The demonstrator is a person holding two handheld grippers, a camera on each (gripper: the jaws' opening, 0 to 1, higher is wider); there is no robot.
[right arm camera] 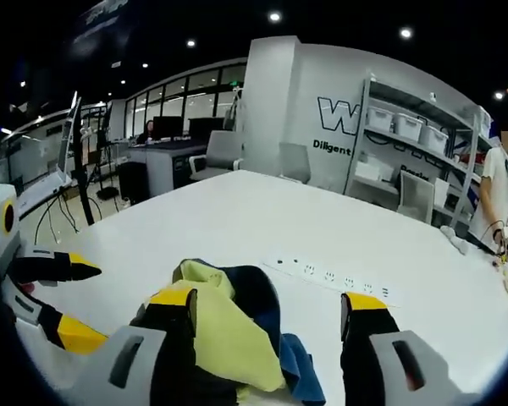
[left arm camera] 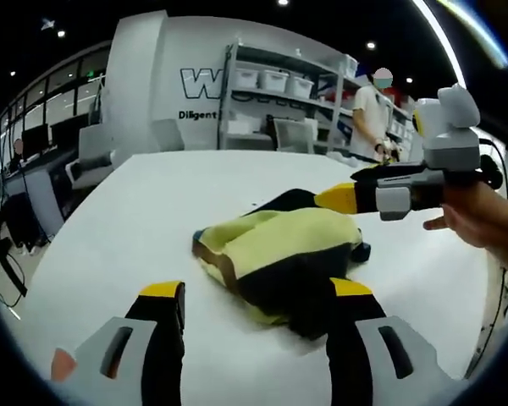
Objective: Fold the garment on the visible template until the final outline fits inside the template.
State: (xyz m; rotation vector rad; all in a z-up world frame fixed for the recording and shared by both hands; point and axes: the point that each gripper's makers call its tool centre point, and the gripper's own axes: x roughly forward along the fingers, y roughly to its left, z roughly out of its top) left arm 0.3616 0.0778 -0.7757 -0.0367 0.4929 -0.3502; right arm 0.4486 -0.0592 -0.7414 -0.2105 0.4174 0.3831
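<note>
Evidently both tools [left arm camera: 258, 298] [right arm camera: 271, 309] gaping, garment [left arm camera: 279, 258] unheld

White table [left arm camera: 135, 220], broad matte top. Crumpled garment [left arm camera: 279, 258] lies on it, yellow-green with black and blue parts, bunched in heap at centre of left gripper view; in right gripper view at 6 o'clock. White power strip [right arm camera: 334, 277] lies flat on tabletop at 1 o'clock from garment in right gripper view, near, apart.
</note>
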